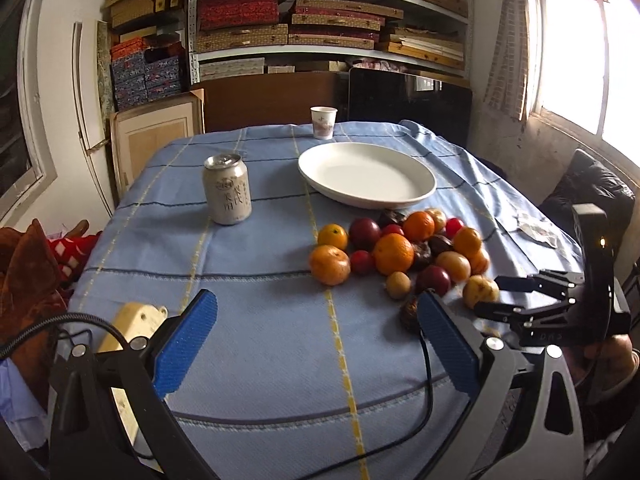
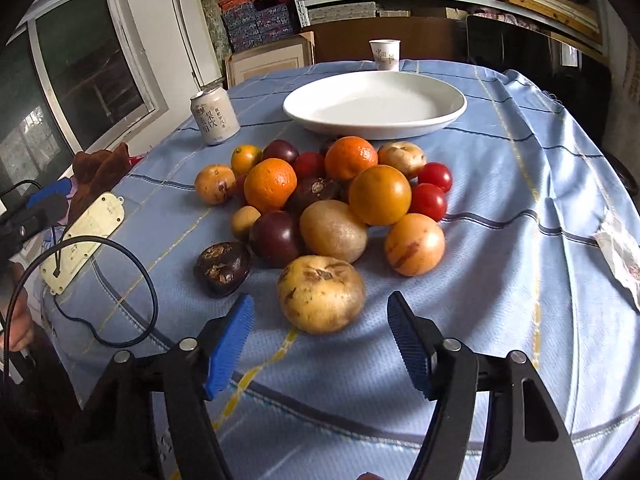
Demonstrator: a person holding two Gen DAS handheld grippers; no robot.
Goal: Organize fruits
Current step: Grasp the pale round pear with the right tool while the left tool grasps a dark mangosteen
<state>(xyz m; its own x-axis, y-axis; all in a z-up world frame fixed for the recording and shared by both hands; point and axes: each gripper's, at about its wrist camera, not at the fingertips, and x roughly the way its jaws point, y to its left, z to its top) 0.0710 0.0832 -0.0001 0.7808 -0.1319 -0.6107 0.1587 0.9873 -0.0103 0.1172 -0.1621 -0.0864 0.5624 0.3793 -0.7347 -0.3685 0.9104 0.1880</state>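
Fruit looks round, slippery, easily bruised; right gripper, jaws wide, should squeeze the yellow one gently across its middle. Left gripper open, empty.

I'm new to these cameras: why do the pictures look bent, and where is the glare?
Left wrist view: fisheye bends the shelves, and the window is blown out white. Right wrist view: the tablecloth bulges like a dome; the plate carries a soft sheen; the corners go black.
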